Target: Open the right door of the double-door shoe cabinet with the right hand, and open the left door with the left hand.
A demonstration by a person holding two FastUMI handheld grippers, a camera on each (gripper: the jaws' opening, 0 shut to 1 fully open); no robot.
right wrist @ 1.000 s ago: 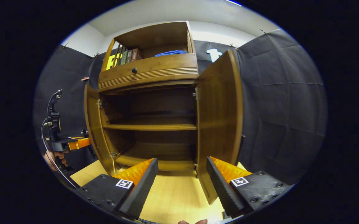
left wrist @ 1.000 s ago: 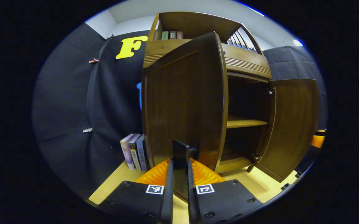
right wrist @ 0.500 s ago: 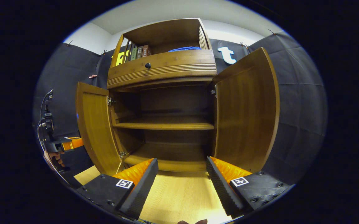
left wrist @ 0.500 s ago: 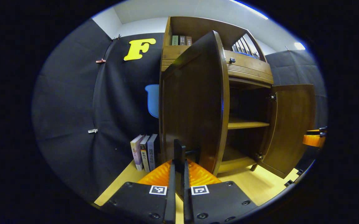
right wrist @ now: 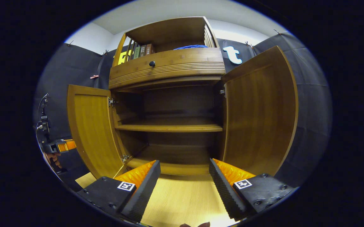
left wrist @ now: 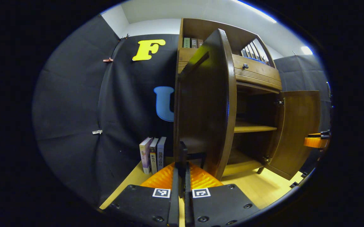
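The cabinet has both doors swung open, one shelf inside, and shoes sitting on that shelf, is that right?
Not quite. Both the left door and the right door are open and there is one shelf inside the cabinet, but the right gripper view shows that shelf bare, with no shoes.

A staged recording booth dressed as a home corner

Black cloth (left wrist: 74, 104) pinned with clips walls in a wooden shoe cabinet (right wrist: 169, 67) on a pale wood floor (right wrist: 182, 201); books (left wrist: 153, 154) stand beside it on the floor, and a white ceiling (right wrist: 169, 12) shows above the cloth.
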